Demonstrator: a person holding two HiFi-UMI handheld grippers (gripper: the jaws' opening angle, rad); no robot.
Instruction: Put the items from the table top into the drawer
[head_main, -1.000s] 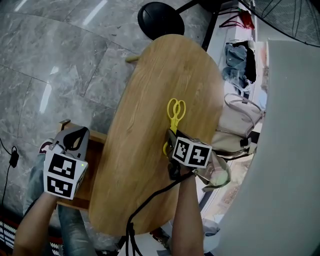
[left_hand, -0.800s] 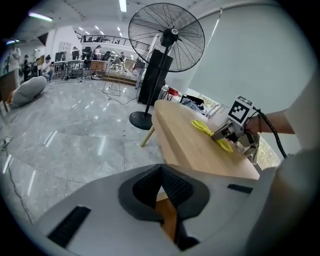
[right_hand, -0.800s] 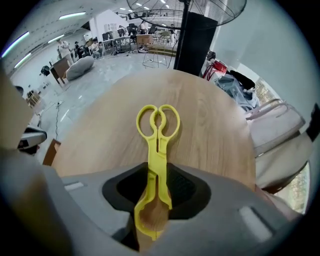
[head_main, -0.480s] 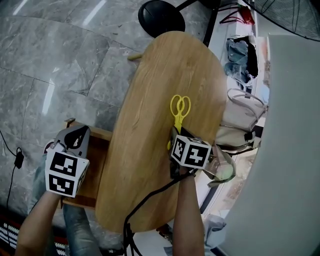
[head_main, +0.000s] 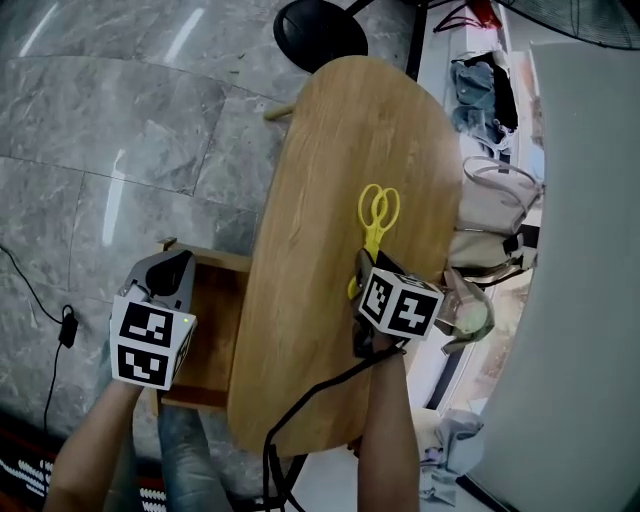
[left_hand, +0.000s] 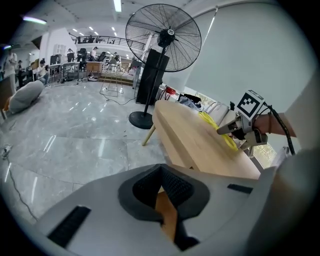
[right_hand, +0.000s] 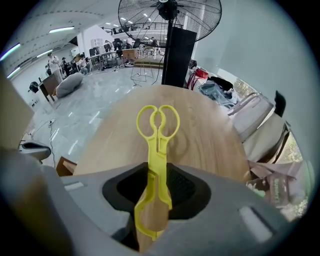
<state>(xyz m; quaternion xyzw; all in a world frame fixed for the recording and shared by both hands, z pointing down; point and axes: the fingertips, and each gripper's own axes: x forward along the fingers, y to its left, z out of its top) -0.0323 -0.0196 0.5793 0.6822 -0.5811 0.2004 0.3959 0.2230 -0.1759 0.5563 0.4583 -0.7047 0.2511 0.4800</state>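
Between right gripper (right_hand: 150, 197) jaws, just closed to a pinch: yellow tongs (right_hand: 157, 152), long axis straight ahead, rings farthest. Leftward: open drawer (head_main: 215, 325), front clamped by left gripper (left_hand: 161, 197).

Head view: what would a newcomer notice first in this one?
The yellow tongs stand out over the right side of the oval wooden table. Their near end sits in the right claw, whose jaws have just been closing on them. Left of the table a wooden drawer stands open, with the left claw closed on its edge.
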